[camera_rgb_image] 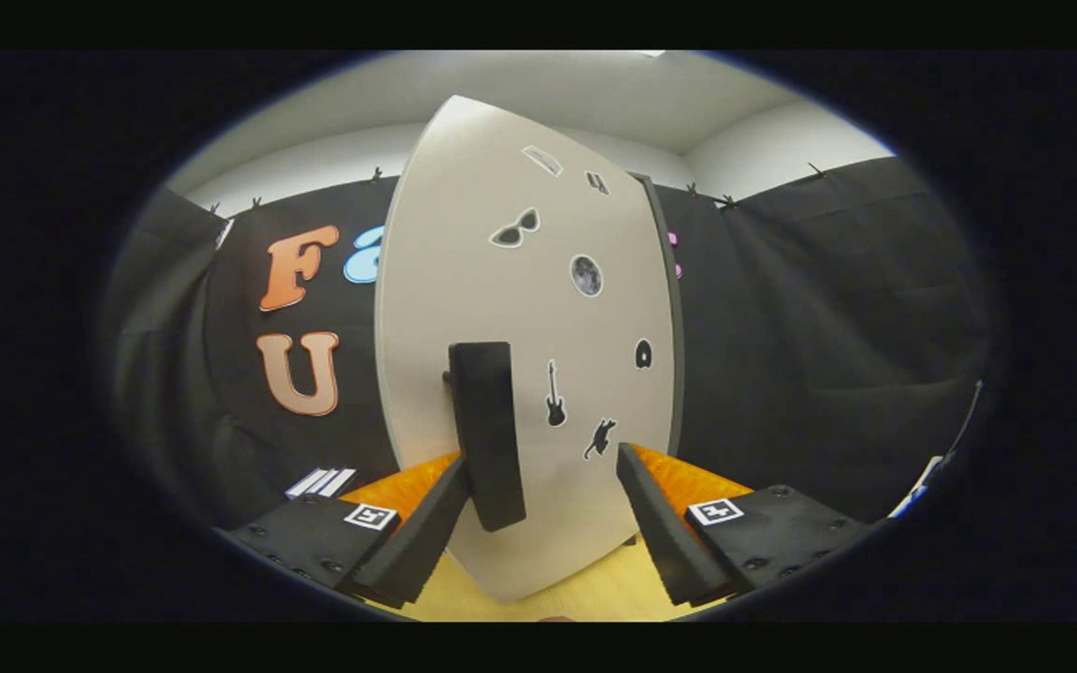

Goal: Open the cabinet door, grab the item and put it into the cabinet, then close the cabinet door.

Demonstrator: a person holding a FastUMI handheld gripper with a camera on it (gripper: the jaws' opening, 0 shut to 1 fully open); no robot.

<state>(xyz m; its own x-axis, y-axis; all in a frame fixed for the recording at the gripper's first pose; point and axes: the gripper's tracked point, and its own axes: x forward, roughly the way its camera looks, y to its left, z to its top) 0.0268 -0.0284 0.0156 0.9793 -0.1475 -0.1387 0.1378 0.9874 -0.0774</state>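
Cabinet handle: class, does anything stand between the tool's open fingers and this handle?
Nothing visible does. The tool is open, and the dark handle on the pale cabinet door sits right beside the left finger, with bare door between it and the right finger.

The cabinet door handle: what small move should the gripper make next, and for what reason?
Probably shift a little toward the handle's side, then close. The gripper is open; the black handle on the cabinet door sits against one finger, while the other finger stands apart from it. Centring first should give an even grip for pulling.
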